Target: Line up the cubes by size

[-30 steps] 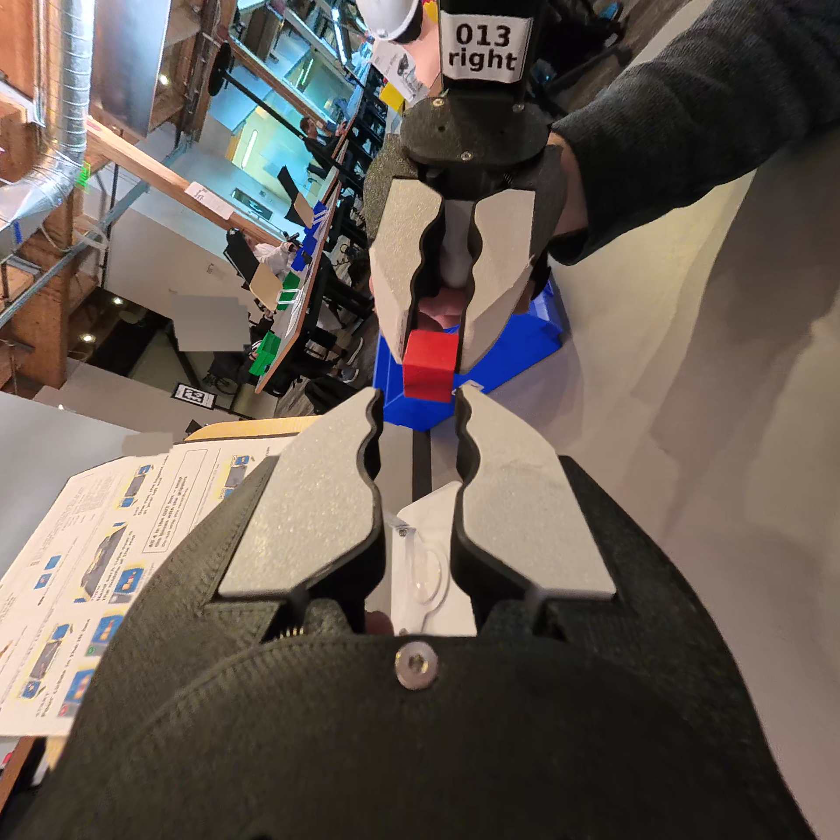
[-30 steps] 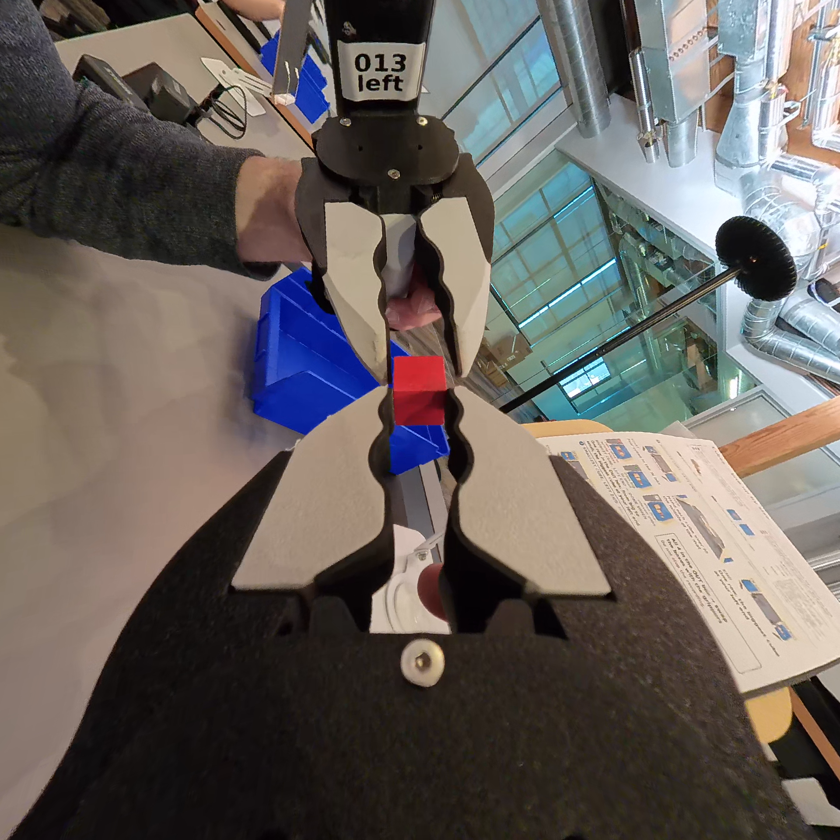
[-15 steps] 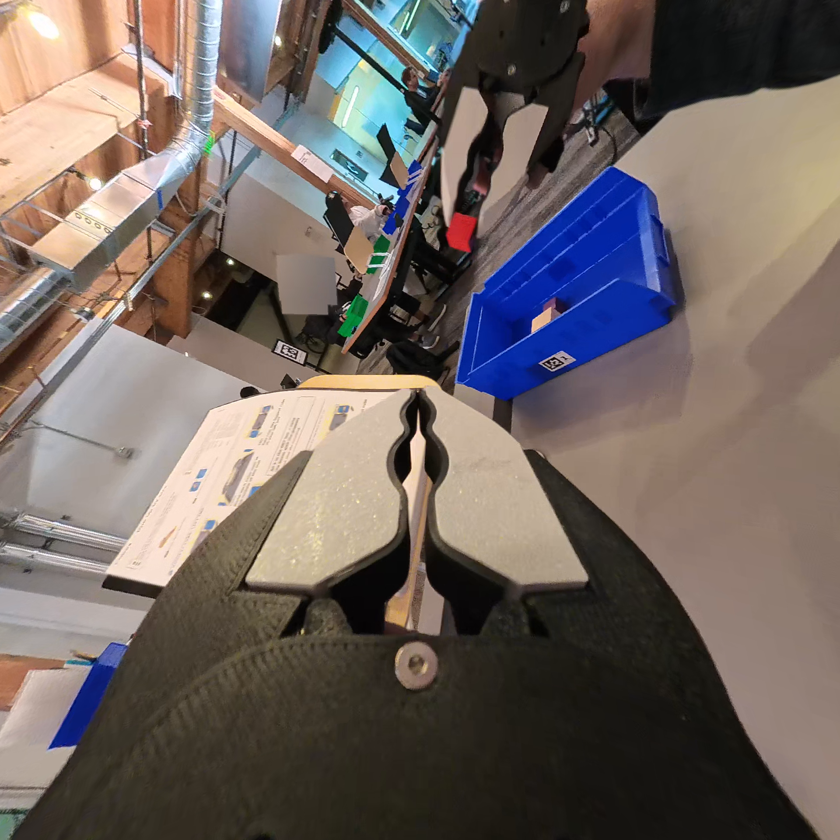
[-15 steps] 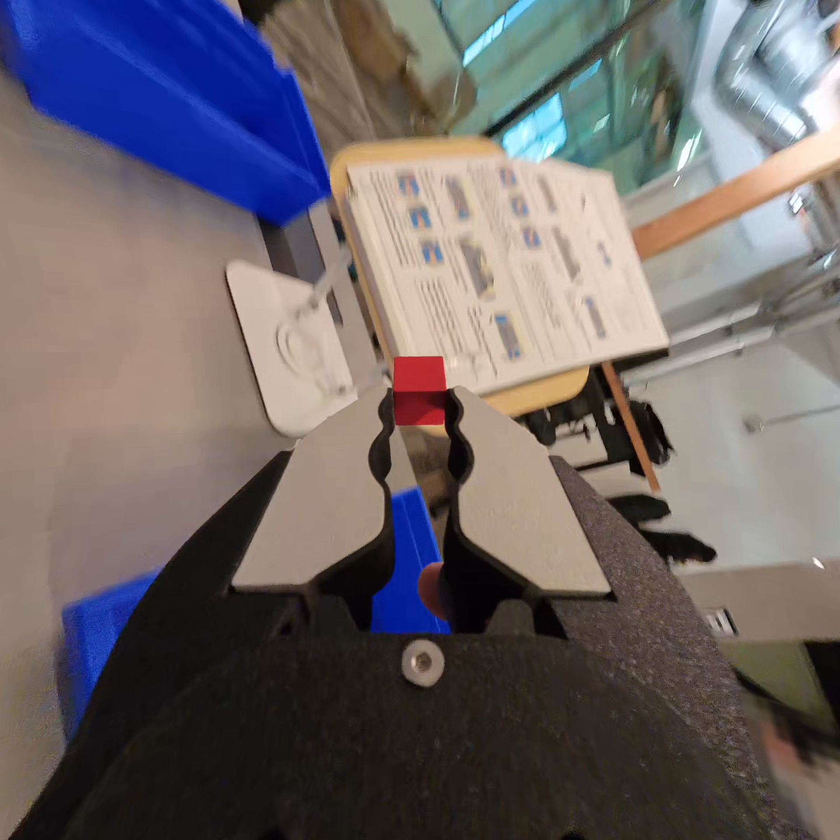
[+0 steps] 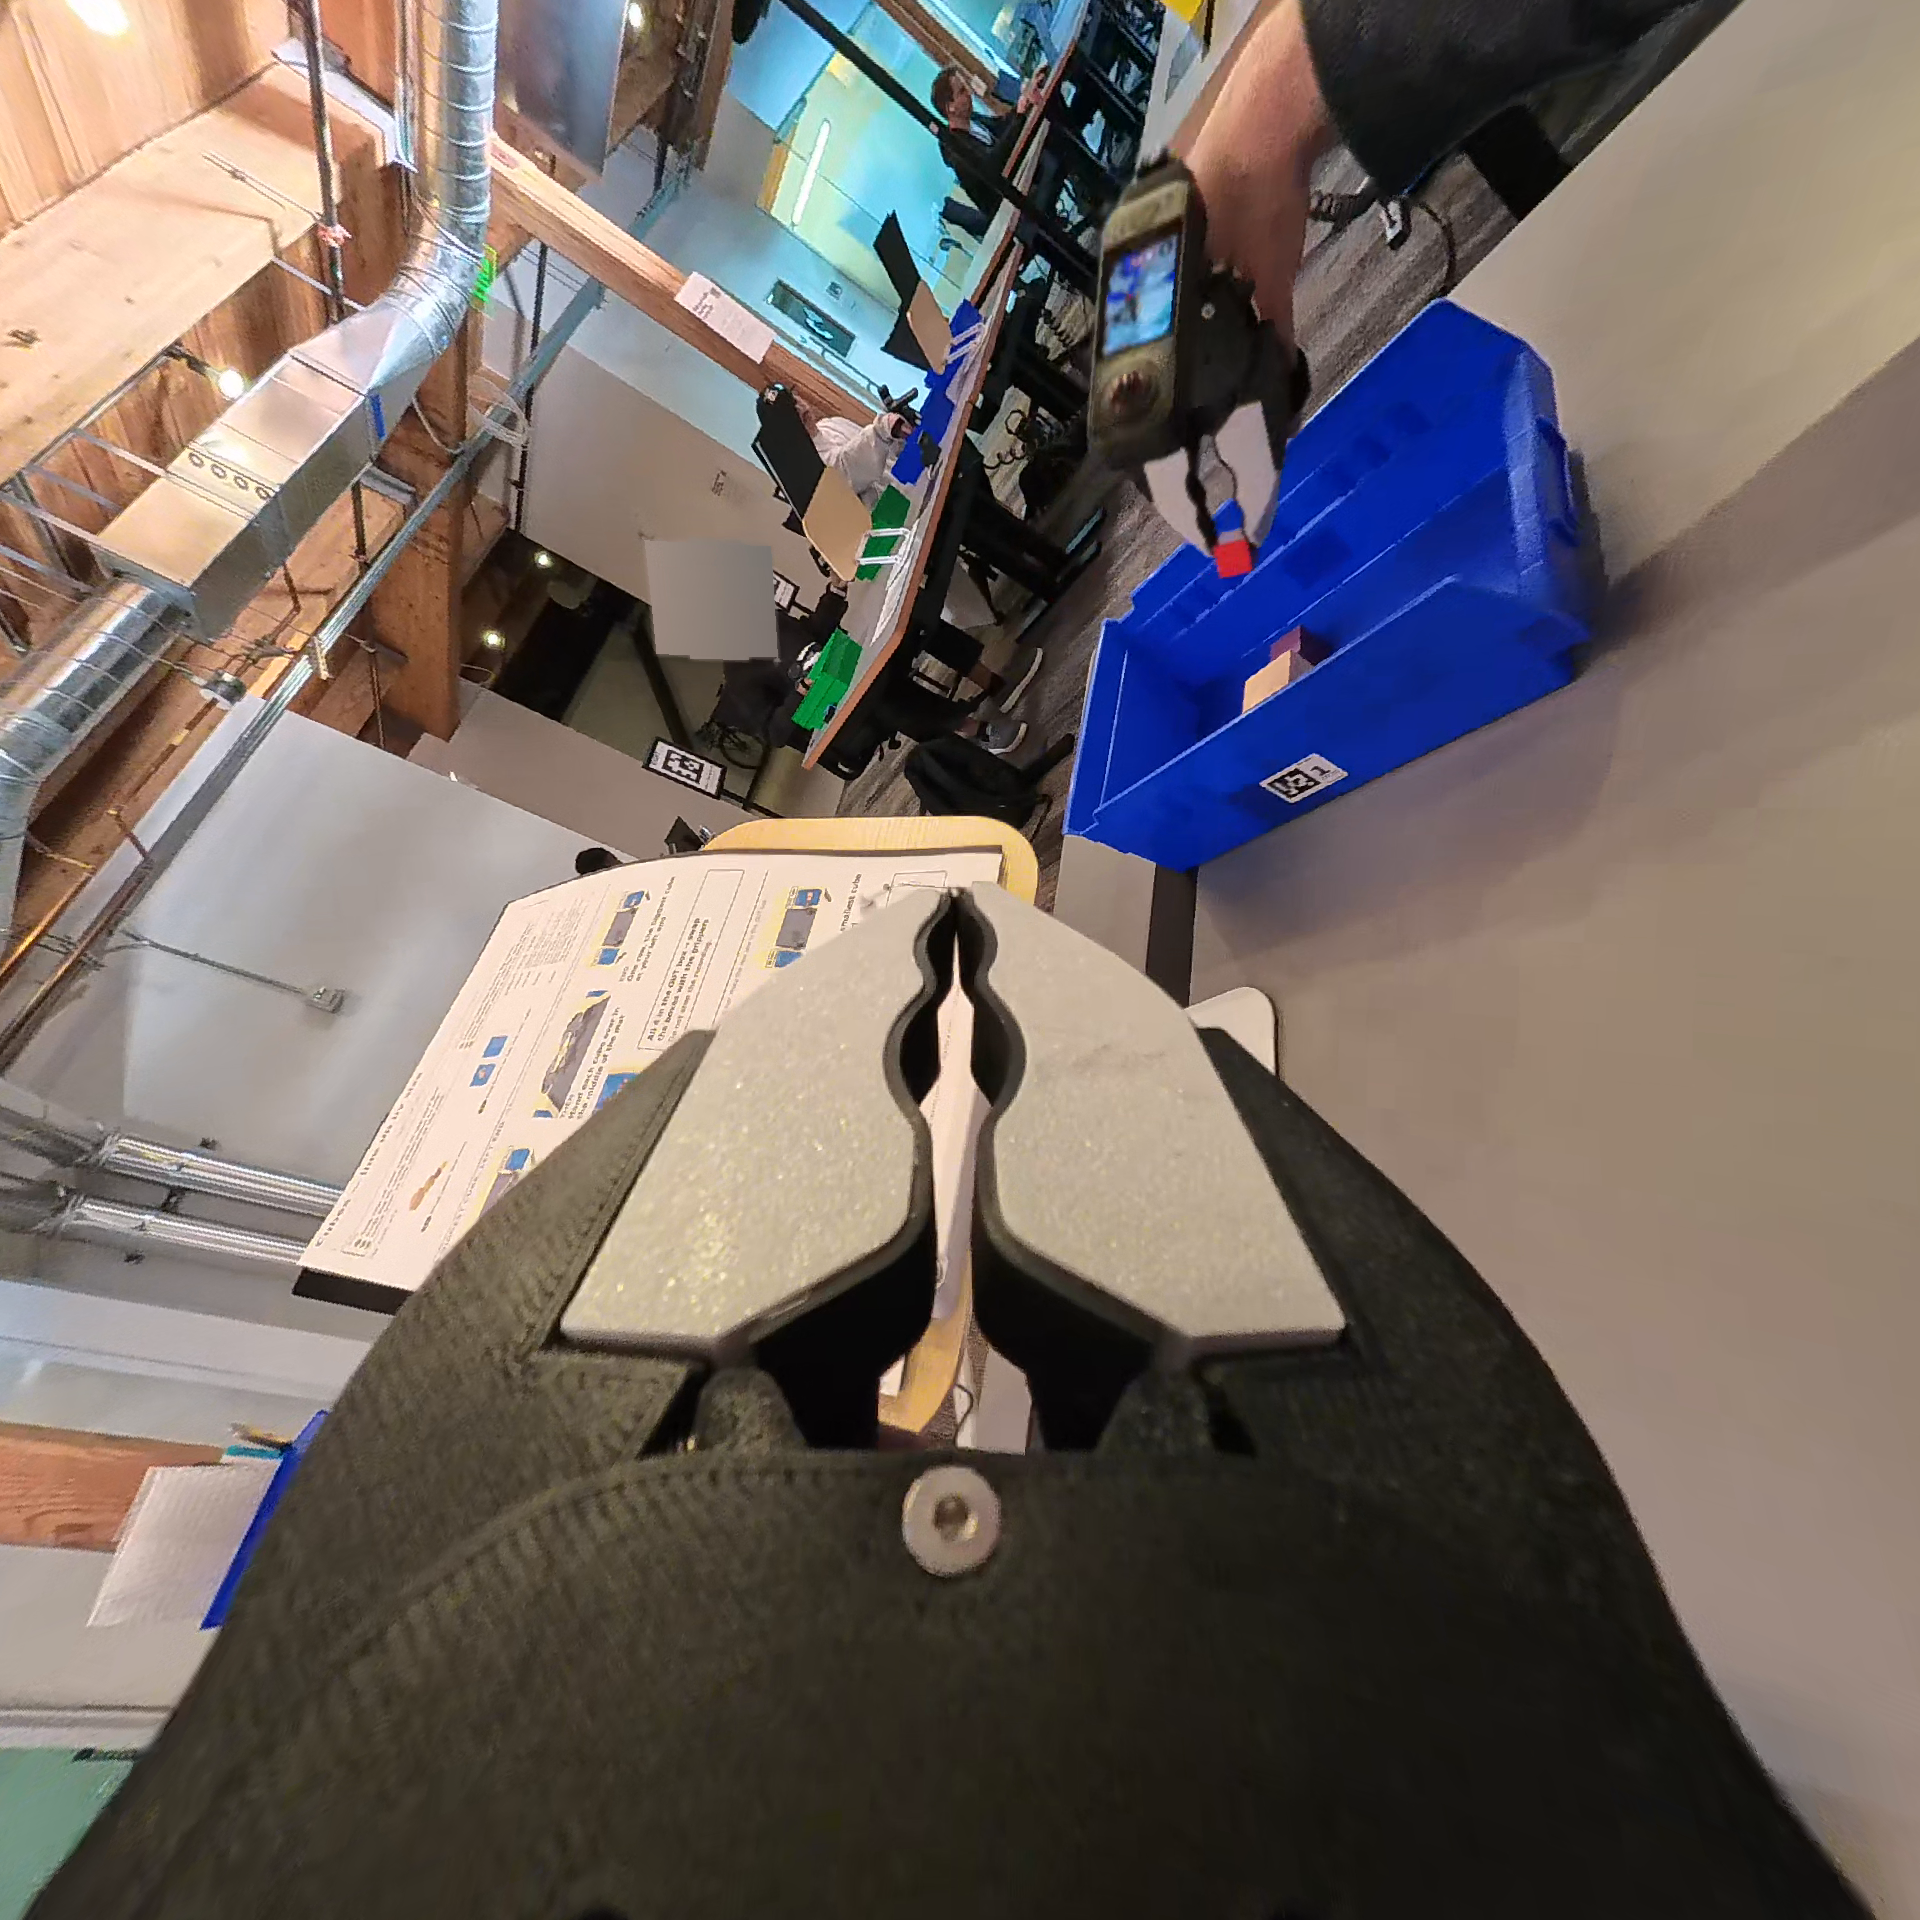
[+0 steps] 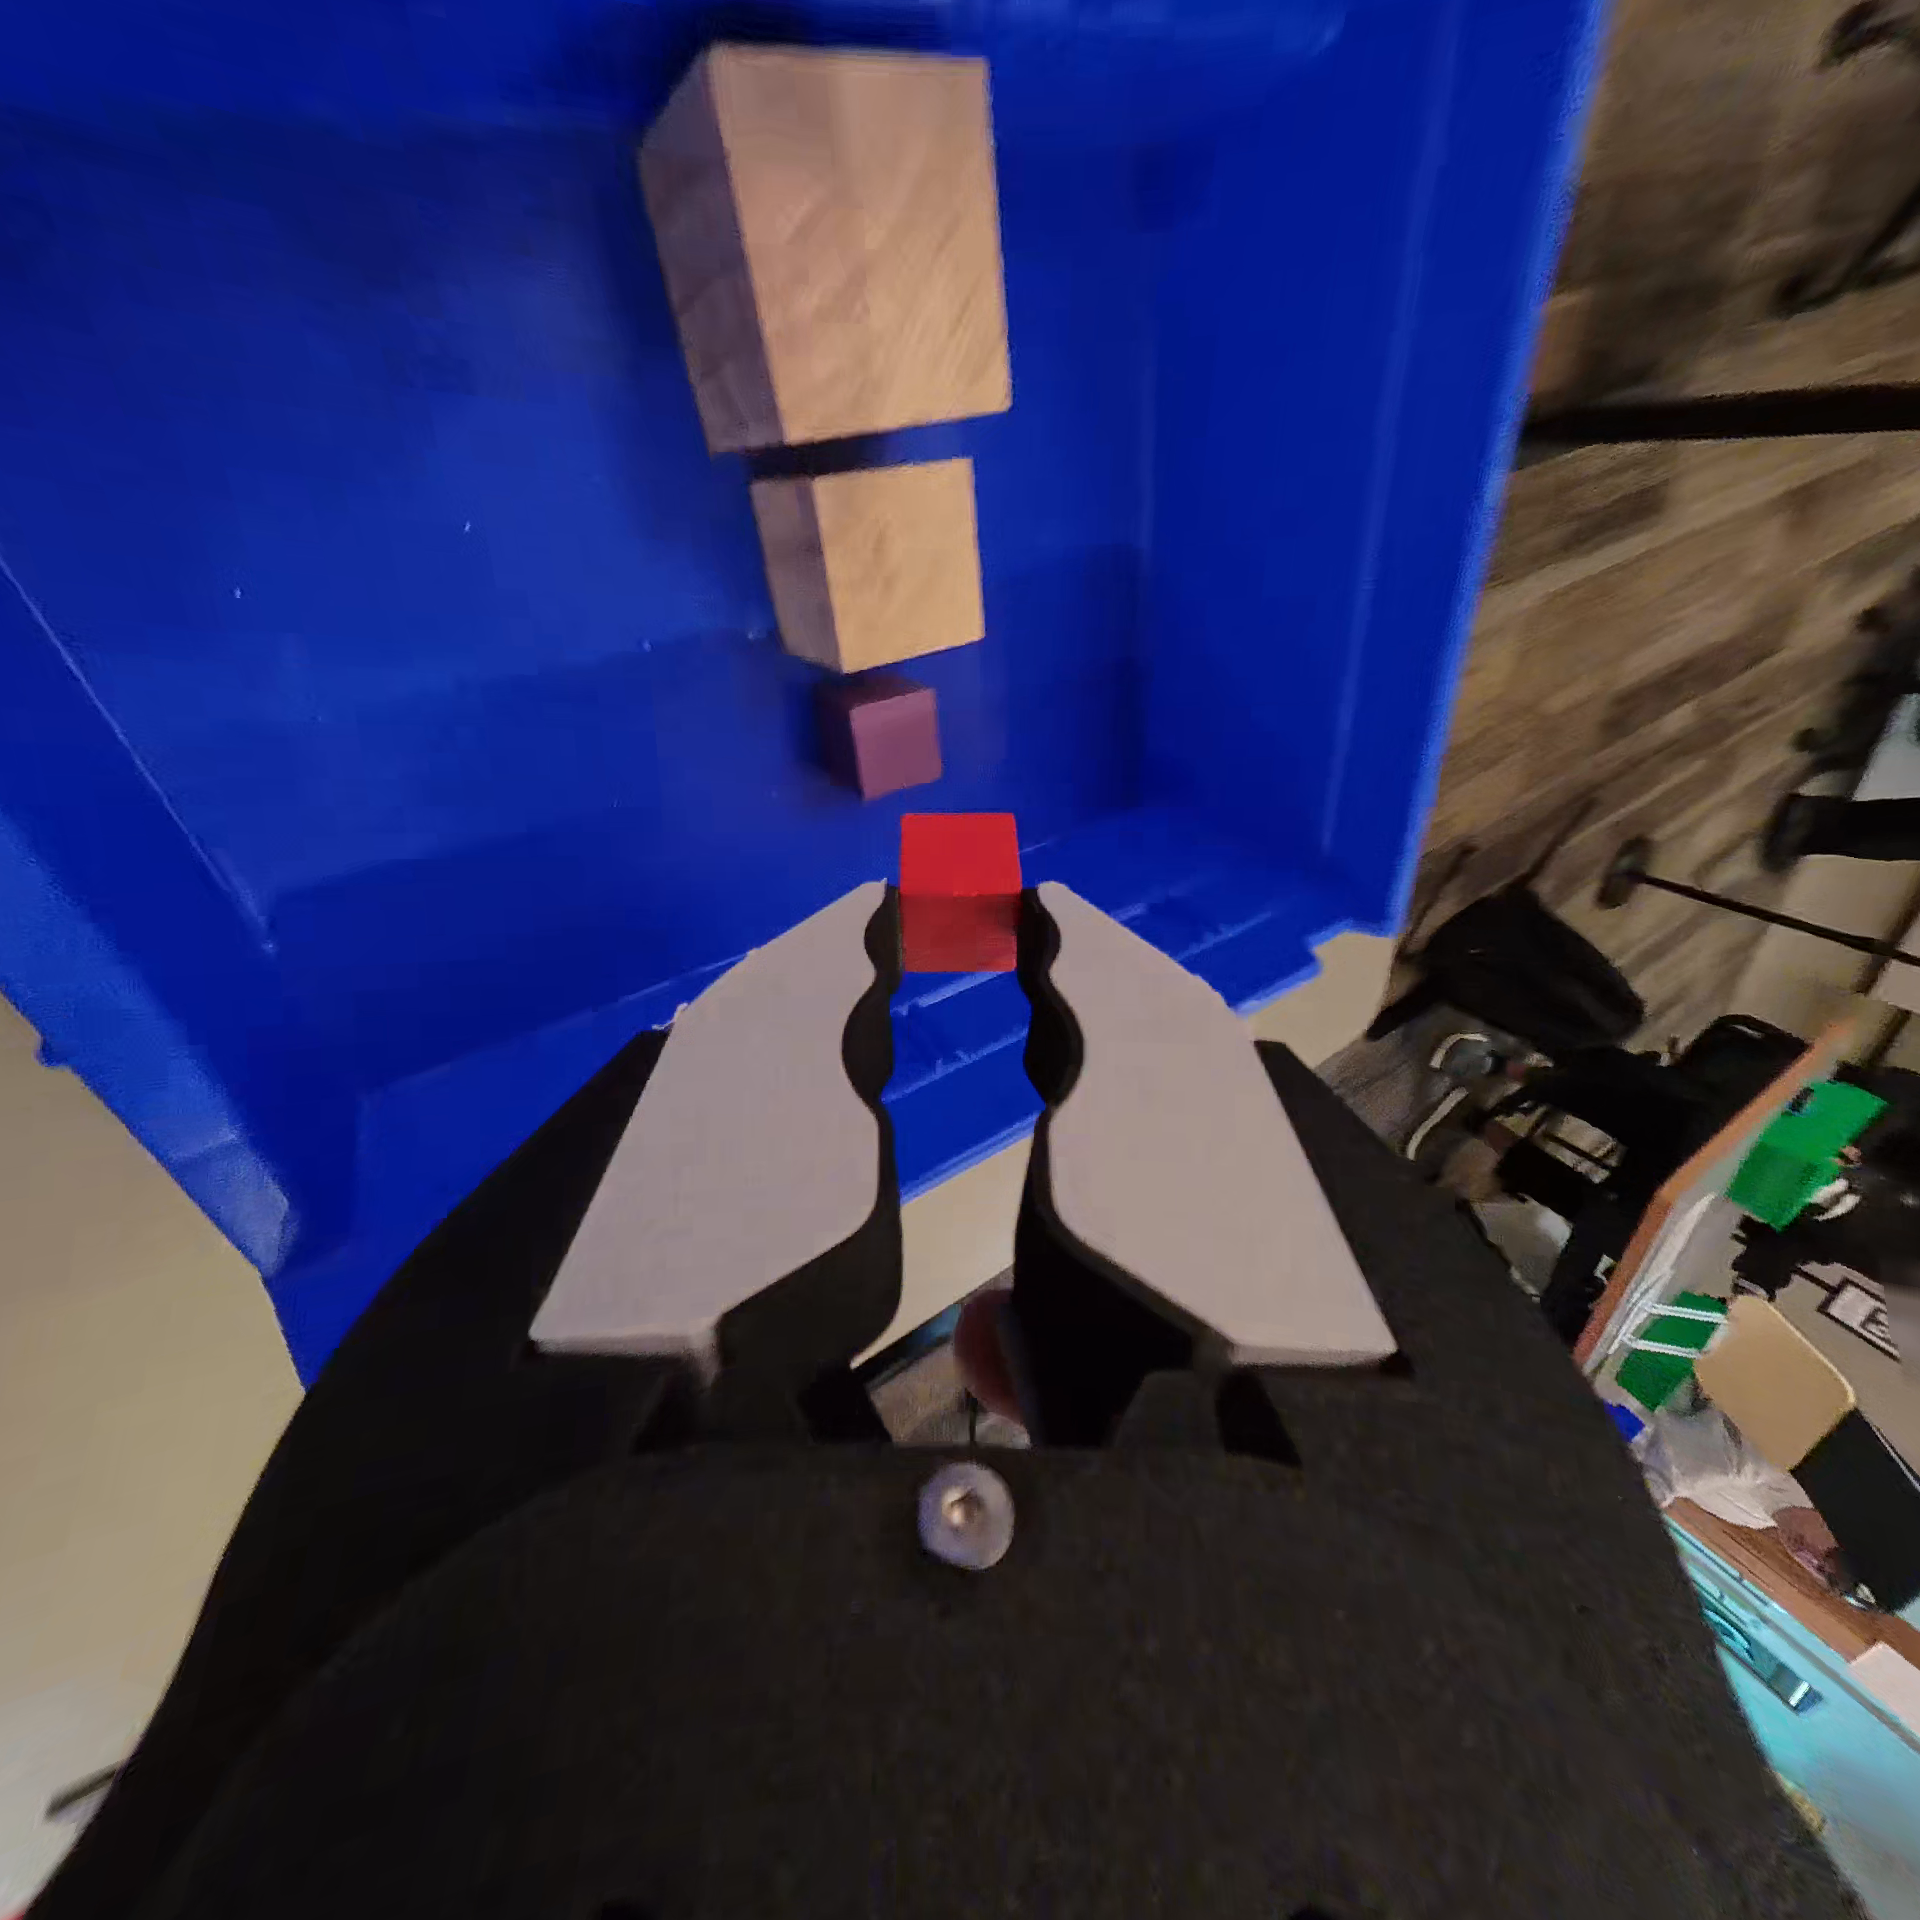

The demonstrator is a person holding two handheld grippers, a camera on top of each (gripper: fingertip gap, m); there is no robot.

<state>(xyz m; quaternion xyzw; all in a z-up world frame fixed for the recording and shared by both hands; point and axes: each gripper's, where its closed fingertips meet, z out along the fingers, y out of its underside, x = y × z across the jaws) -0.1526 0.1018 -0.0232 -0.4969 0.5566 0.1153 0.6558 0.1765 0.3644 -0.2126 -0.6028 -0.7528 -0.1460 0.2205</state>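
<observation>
The right gripper is clamped on the red cube over the blue bin – the purple cube, the row's small end, lies just ahead; the left gripper's jaws are together, well away – the right is nearer

Inside the blue bin, three cubes stand in a line down the floor: a large wooden cube, a medium wooden cube just beside it (only a thin slit between them) and a small purple cube. Bare bin floor lies open to their left and right. The spot nearer than the purple cube is taken by the red cube pinched in the right gripper. The bin's walls bound every side.
</observation>
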